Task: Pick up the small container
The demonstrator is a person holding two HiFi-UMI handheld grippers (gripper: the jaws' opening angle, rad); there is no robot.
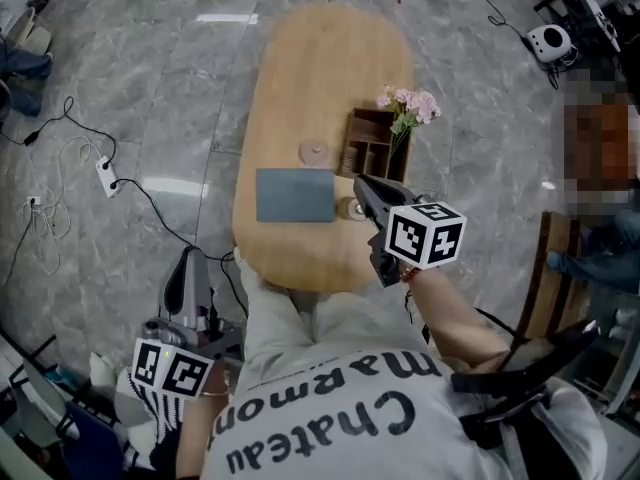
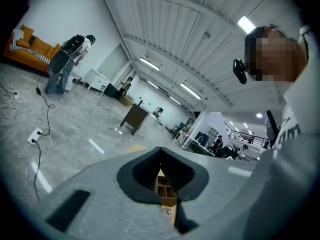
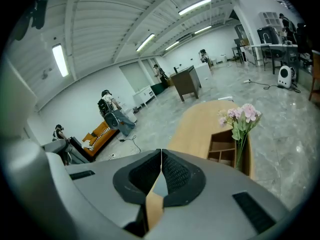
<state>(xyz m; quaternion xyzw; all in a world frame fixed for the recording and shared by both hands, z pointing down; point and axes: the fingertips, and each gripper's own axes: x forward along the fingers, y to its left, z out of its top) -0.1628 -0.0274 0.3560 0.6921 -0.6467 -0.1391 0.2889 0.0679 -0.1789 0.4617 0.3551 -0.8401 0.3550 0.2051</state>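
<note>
A small round container (image 1: pixel 352 208) sits on the oval wooden table (image 1: pixel 320 58), just right of a grey-blue mat (image 1: pixel 295 195). My right gripper (image 1: pixel 360 183) hovers right beside and above it, jaws shut with nothing between them; in its own view the shut tips (image 3: pixel 161 151) point over the table (image 3: pixel 200 124). My left gripper (image 1: pixel 187 256) is low at the left, off the table over the floor, also shut and empty. Through the slit below its tips (image 2: pixel 160 150) I see the container (image 2: pixel 166 211).
A wooden organizer (image 1: pixel 368 143) with pink flowers (image 1: pixel 410 103) stands at the table's right side, and a round wooden disc (image 1: pixel 316 152) lies left of it. A power strip with cables (image 1: pixel 105 176) lies on the marble floor. A chair (image 1: pixel 560 258) stands to the right.
</note>
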